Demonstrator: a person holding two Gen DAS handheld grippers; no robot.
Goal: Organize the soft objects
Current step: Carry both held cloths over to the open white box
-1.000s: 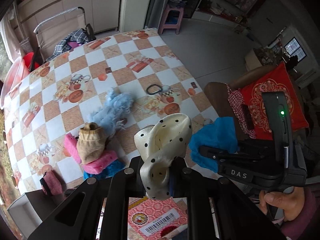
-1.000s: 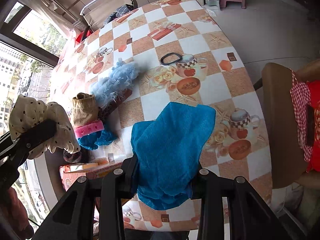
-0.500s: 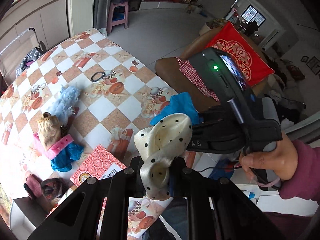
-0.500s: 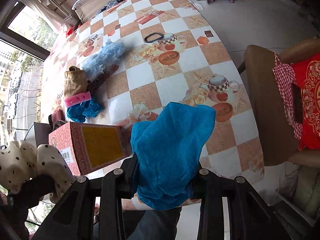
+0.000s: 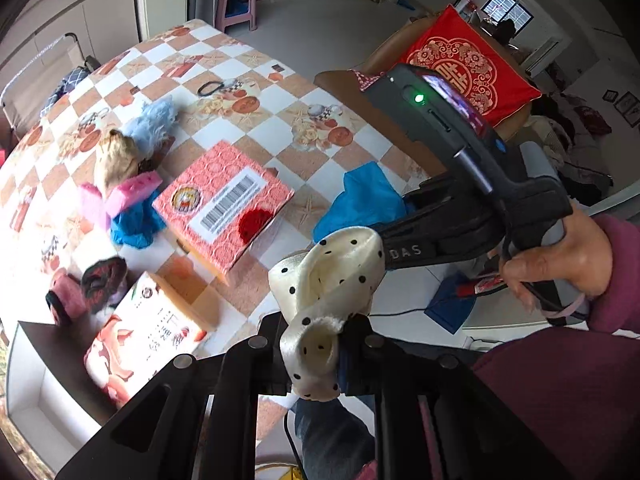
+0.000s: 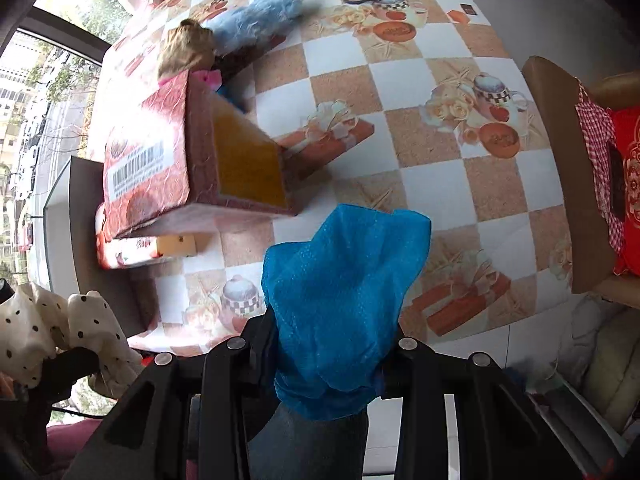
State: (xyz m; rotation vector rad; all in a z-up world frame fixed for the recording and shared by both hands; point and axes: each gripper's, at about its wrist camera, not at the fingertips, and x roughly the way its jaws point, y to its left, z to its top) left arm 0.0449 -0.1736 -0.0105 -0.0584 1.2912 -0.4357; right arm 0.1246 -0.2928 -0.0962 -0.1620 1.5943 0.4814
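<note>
Scrunchie (image 5: 320, 300) pinched in left claw (image 5: 316, 344) | blue cloth (image 6: 340, 300) pinched in right claw (image 6: 328, 356)

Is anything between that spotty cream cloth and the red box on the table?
Nothing visible does. The left gripper holds the polka-dot cloth in the air, and only bare tablecloth lies between it and the red box.

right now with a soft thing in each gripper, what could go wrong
1. The left gripper pinches only the lower end of the polka-dot scrunchie; most of it bulges free and may slip out.
2. The blue cloth hangs loose from the right gripper and could snag the red box beside it.
3. Both grippers sit close together, so they may collide.
</note>
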